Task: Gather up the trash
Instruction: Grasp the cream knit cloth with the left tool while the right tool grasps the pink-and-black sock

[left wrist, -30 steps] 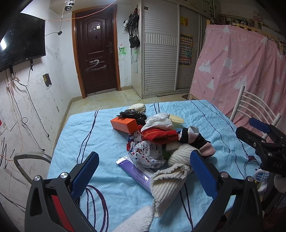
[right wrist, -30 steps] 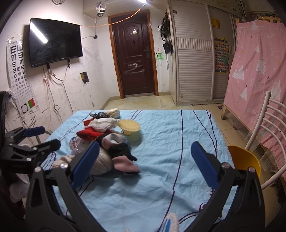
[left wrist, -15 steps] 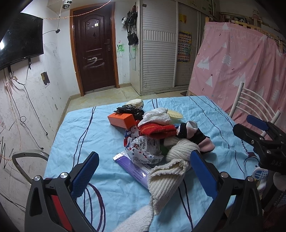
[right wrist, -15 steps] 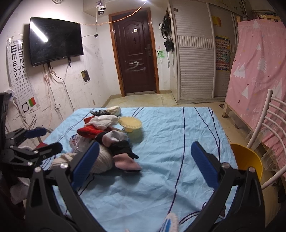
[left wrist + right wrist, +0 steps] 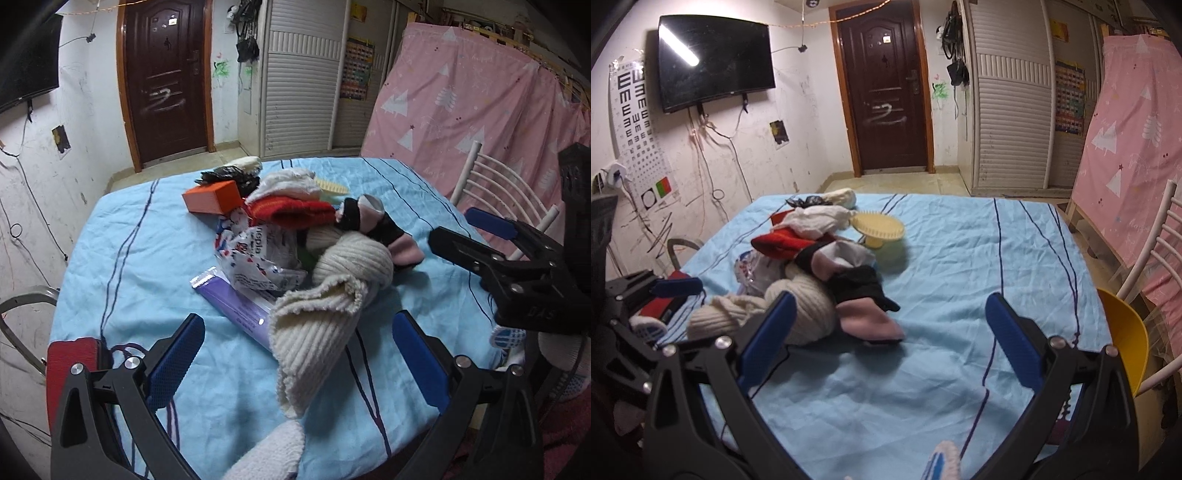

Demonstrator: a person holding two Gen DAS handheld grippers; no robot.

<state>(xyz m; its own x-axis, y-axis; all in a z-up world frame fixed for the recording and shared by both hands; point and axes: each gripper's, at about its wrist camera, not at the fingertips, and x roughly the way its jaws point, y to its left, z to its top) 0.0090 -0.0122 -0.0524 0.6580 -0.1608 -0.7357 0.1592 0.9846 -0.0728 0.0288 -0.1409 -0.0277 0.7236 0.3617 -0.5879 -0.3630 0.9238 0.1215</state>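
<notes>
On the blue sheet (image 5: 147,258) lies a pile of litter and clothes: a crumpled white printed wrapper (image 5: 258,254), a flat purple packet (image 5: 232,306), an orange box (image 5: 214,197) and a black crumpled bag (image 5: 221,175). A cream knit sock (image 5: 332,314) rests partly on the purple packet. My left gripper (image 5: 299,354) hovers open just short of the pile, nothing between its fingers. My right gripper (image 5: 892,336) is open too, over bare sheet to the right of the pile; the wrapper (image 5: 753,269) shows at its left.
Red knitwear (image 5: 291,212), white cloth (image 5: 284,182) and a black-and-pink sock (image 5: 864,295) are mixed into the pile, beside a yellow stand (image 5: 879,229). A white chair (image 5: 506,195) and a yellow seat (image 5: 1126,332) stand at the right edge. A red object (image 5: 70,369) sits at the near left corner.
The left gripper has moved forward toward the pile, which looms larger. The right gripper has shifted slightly forward. Both have stayed open.
</notes>
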